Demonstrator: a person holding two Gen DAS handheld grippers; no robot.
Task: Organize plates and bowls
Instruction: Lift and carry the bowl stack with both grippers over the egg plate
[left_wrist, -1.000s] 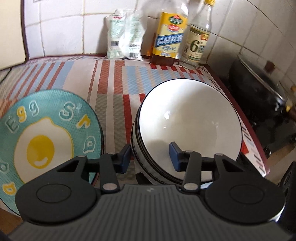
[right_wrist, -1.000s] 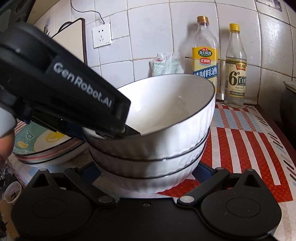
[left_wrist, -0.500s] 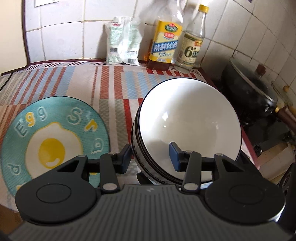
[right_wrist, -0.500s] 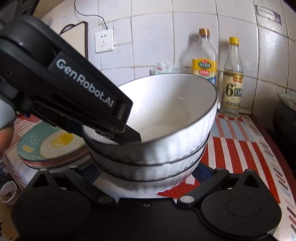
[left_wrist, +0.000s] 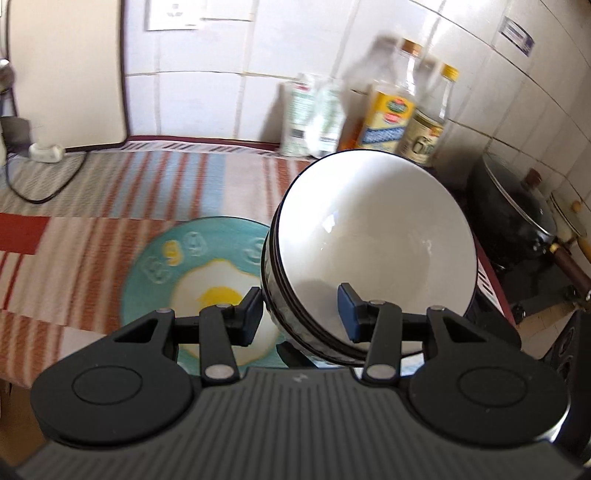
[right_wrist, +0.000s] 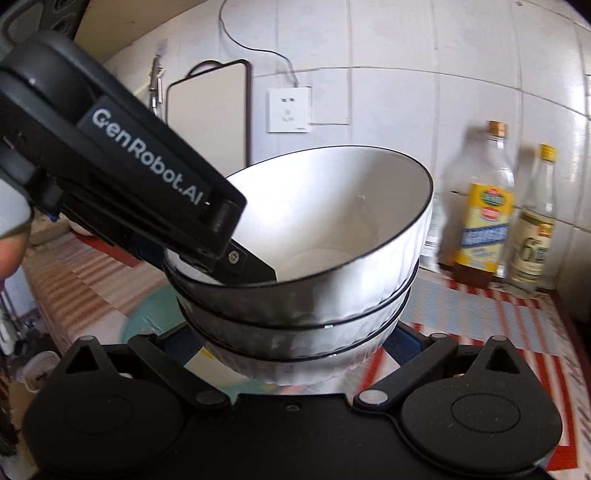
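A stack of three white bowls (left_wrist: 373, 254) with black rims is held in the air, tilted. My left gripper (left_wrist: 299, 314) is shut on the stack's near rim, one finger inside the top bowl, one outside. My right gripper (right_wrist: 295, 343) is shut around the bottom bowl of the stack (right_wrist: 306, 295) from the other side. The left gripper's body (right_wrist: 122, 166) crosses the right wrist view. A teal plate with a fried-egg picture (left_wrist: 192, 273) lies on the striped cloth, partly under the raised bowls.
Two bottles (left_wrist: 391, 114) and a white bag (left_wrist: 314, 118) stand against the tiled back wall. A black lidded pan (left_wrist: 517, 214) sits on the stove at the right. A cutting board (right_wrist: 210, 118) leans on the wall near a socket (right_wrist: 290, 110).
Both grippers have lifted the bowl stack off the cloth and carried it left, so it now hangs partly over the egg plate. The stack tilts more.
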